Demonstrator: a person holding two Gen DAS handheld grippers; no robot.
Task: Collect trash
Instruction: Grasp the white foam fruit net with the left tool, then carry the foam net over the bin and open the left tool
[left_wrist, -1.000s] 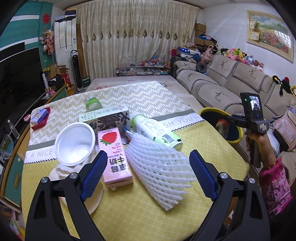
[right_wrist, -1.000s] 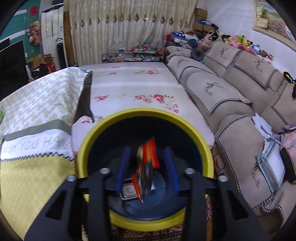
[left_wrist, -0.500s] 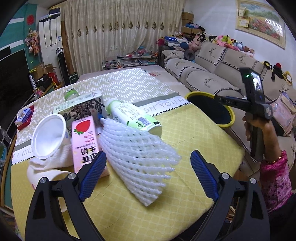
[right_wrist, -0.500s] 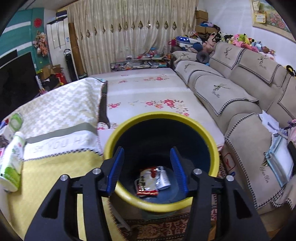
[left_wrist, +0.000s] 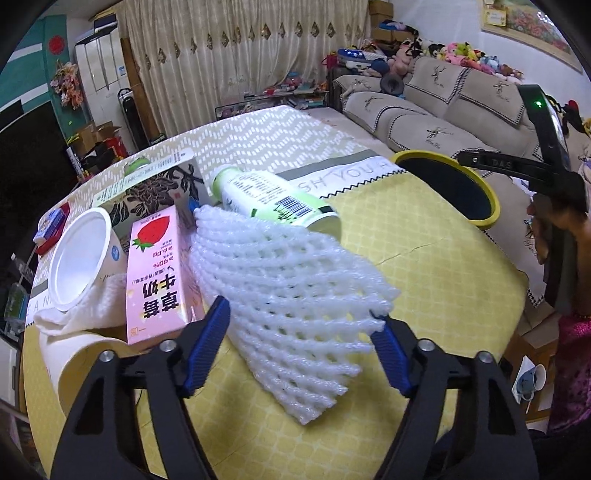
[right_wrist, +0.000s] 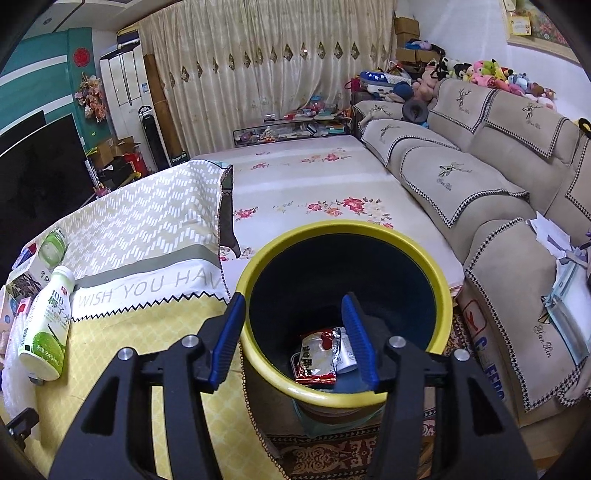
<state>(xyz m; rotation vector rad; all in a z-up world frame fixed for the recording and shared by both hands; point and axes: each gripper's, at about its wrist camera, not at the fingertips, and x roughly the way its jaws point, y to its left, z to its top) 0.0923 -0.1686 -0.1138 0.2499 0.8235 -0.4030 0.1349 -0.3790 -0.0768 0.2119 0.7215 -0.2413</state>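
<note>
Since a second ago my right claw (right_wrist: 293, 338) has let the red snack wrapper (right_wrist: 318, 358) fall and pulled back from over the yellow-rimmed dark blue bin (right_wrist: 439, 291); it now hangs released and empty above the near rim, the wrapper lying crumpled at the bottom beside a silvery packet. My left claw (left_wrist: 300, 352) has come lower, jaws spread wide to either side of the white foam fruit net (left_wrist: 288, 288), not yet pinching it. The net lies flat on the yellow-clothed bench (left_wrist: 424, 266), soft and open-meshed, between the pink strawberry milk carton (left_wrist: 159, 273) and the green-and-white drink bottle (left_wrist: 273, 199), so I judge it the next pick.
</note>
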